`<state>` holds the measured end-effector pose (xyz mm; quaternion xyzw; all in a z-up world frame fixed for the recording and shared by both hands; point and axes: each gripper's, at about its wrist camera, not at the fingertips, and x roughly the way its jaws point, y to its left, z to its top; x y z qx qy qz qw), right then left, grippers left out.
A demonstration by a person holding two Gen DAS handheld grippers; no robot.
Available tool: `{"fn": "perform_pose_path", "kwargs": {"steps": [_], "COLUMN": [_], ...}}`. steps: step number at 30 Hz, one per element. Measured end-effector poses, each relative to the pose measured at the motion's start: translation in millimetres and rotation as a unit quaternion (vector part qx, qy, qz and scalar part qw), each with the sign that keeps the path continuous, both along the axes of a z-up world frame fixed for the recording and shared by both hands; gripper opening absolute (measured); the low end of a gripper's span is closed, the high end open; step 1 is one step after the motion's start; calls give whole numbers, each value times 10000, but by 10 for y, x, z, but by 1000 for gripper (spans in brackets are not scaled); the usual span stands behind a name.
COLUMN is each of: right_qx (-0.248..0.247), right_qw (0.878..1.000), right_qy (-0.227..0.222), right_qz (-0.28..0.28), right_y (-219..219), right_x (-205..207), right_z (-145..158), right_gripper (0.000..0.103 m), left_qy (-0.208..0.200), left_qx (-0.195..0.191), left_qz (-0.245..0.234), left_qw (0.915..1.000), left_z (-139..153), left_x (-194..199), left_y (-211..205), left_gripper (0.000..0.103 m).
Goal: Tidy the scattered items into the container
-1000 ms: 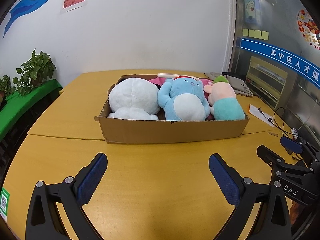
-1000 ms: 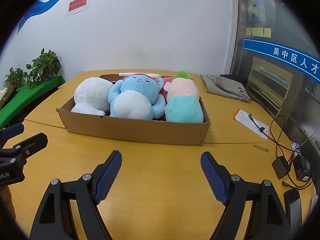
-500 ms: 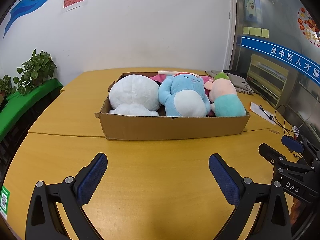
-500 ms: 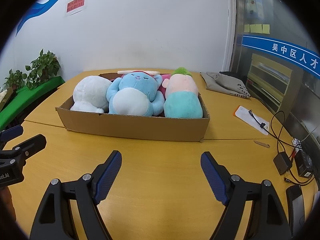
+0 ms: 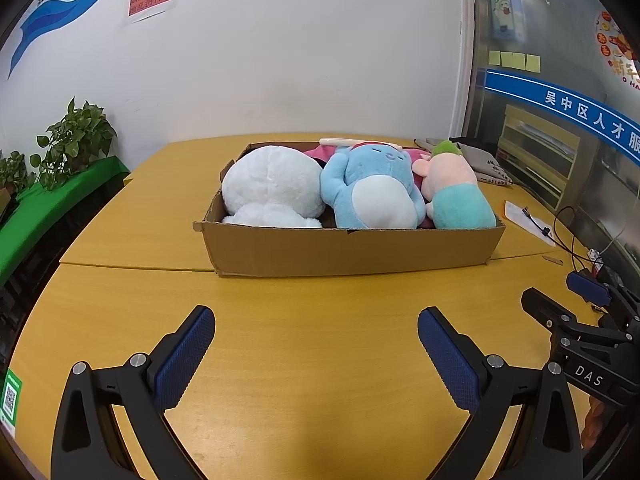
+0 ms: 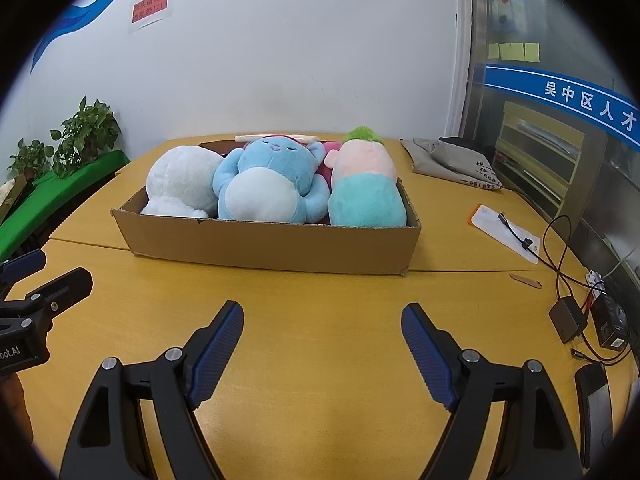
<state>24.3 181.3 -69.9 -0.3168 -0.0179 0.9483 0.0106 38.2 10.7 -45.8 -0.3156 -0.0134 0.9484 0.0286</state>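
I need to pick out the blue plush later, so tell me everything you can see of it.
The blue plush is a soft, fuzzy light-blue toy with a pale, nearly white belly patch, stubby arms and closed stitched eyes. It lies on its back in the middle of the cardboard box, head toward the far wall, belly bulging above the rim. The white plush presses its one side, the pink-and-teal plush sits at the other, with something pink beneath. No claw touches it.
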Motion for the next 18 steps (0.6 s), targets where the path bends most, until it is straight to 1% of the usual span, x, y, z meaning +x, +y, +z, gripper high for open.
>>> {"fn": "perform_pose_path", "kwargs": {"steps": [6, 12, 18], "right_qx": [-9, -14, -4], "right_qw": [10000, 10000, 10000], "right_qy": [30, -23, -48], "right_qz": [47, 59, 46], "right_y": [-33, -66, -89], "right_x": [3, -10, -18], "right_z": [-8, -49, -63], "right_gripper": [81, 81, 81], "left_qy": [-69, -231, -283], "left_qx": [-51, -34, -106], "left_qz": [61, 67, 62], "left_qw": [9999, 9997, 9995], "left_z": [-32, -92, -129], "left_x": [-2, -19, -3], "left_y": [-13, -28, -8], "left_gripper": [103, 103, 103]}}
